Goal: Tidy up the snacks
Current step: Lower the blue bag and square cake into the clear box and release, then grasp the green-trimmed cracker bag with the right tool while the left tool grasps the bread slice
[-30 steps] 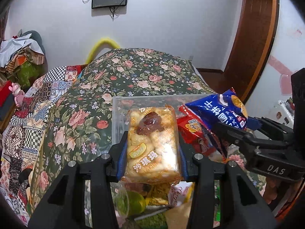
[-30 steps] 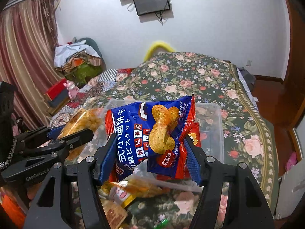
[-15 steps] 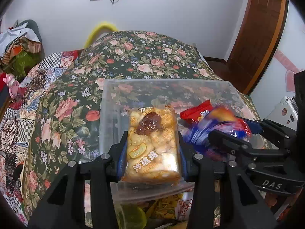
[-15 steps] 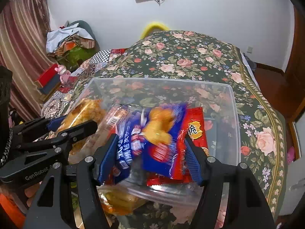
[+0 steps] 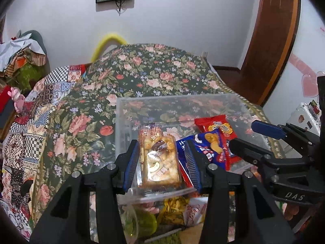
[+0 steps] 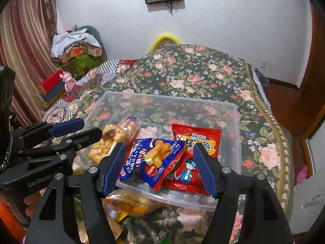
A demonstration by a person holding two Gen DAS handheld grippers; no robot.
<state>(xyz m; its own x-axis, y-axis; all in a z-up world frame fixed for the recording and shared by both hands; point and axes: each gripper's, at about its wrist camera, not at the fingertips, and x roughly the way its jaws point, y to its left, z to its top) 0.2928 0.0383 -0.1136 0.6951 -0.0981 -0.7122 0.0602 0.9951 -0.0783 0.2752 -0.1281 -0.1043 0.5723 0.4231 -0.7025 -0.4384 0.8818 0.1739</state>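
From your left wrist view, your left gripper (image 5: pixel 161 163) has spread apart since half a second ago, and the caramel nut bar (image 5: pixel 159 162) it was clamping now lies loose between the pads inside the clear plastic bin (image 5: pixel 121 122). The blue biscuit packet (image 5: pixel 205 148) and the red snack packet (image 5: pixel 221 130) lie beside it in the bin. More snacks (image 5: pixel 176 205) sit under the near rim, on the floral bedspread (image 5: pixel 142 77).

From your right wrist view, your right gripper (image 6: pixel 158 168) has also let go: its fingers stand wide, and the blue biscuit packet (image 6: pixel 152 158) rests in the bin (image 6: pixel 233 126), overlapping the red snack packet (image 6: pixel 195 154). The nut bar (image 6: pixel 109 140) lies to the left, partly behind your left gripper (image 6: pixel 79 130).
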